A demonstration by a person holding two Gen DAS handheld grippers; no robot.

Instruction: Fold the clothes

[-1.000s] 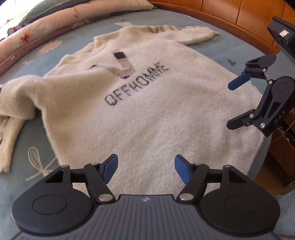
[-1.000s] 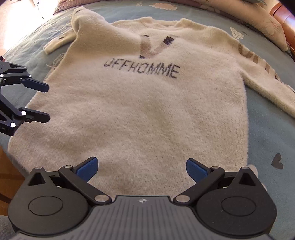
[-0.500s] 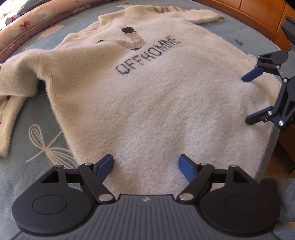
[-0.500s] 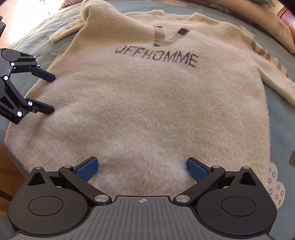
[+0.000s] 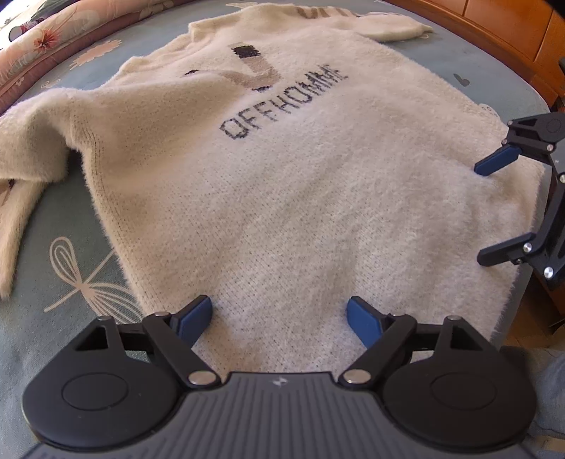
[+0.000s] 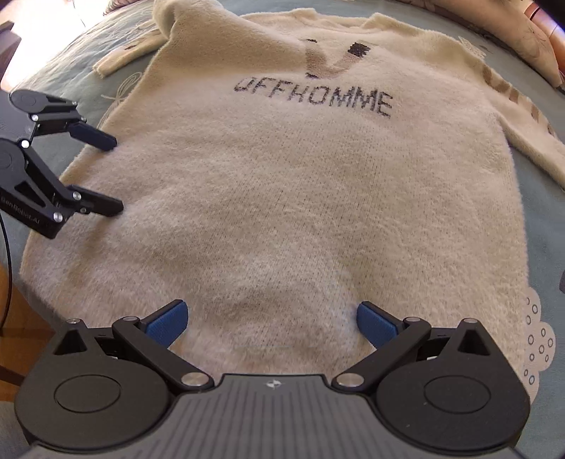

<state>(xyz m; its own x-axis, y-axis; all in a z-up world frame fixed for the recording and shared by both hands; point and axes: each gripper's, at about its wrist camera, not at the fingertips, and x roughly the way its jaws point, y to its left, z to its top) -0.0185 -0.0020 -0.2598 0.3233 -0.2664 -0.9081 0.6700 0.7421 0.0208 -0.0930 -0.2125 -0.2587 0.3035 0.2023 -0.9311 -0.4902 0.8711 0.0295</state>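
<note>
Left wrist view: cream sweater [image 5: 282, 183] lies flat on blue patterned bedsheet [image 5: 53, 268], wooden bed frame [image 5: 494, 31] beyond it. Left gripper [image 5: 279, 317] jaws opening over its hem, nothing pinched; right gripper [image 6: 272, 323] spread, 2 pads at hem.

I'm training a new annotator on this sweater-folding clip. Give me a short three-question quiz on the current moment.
1. True or false: the fluffy cream knitted sweater lies front-up on the blue patterned bedspread.
2. What word is knitted across the chest?
3. The left gripper, its jaws opening, is: A) clamping the hem, B) above the hem with nothing pinched, C) holding a sleeve.

Key: 1 true; 2 OFFHOMME; 3 B. The right gripper is open too.
</note>
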